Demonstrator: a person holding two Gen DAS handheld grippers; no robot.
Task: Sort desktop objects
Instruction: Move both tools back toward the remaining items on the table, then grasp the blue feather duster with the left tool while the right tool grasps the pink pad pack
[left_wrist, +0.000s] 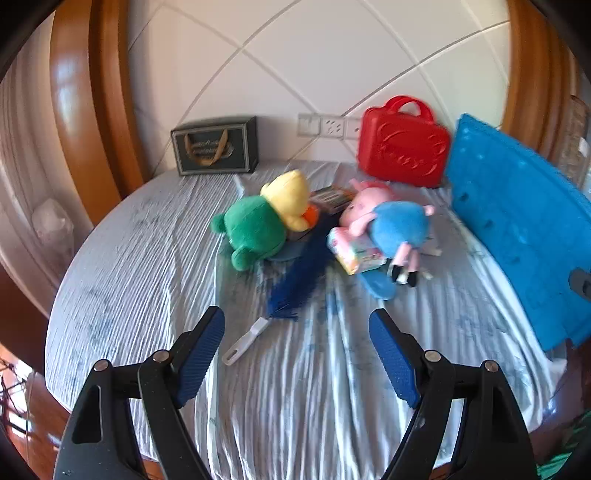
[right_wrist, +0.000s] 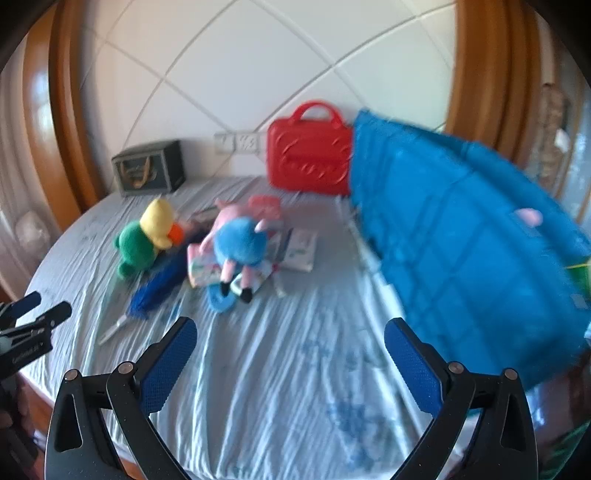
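Observation:
A pile lies mid-table: a green and yellow plush, a pink pig plush in blue, a colourful small box under the pig, a blue feather brush with a white handle, and a light blue flat piece. A blue plastic basket stands at the right. My left gripper is open and empty, just short of the brush handle. My right gripper is open and empty over bare cloth, left of the basket.
A red plastic case and a dark gift box stand at the back by the wall. The round table has a striped cloth. The left gripper shows at the left edge of the right wrist view.

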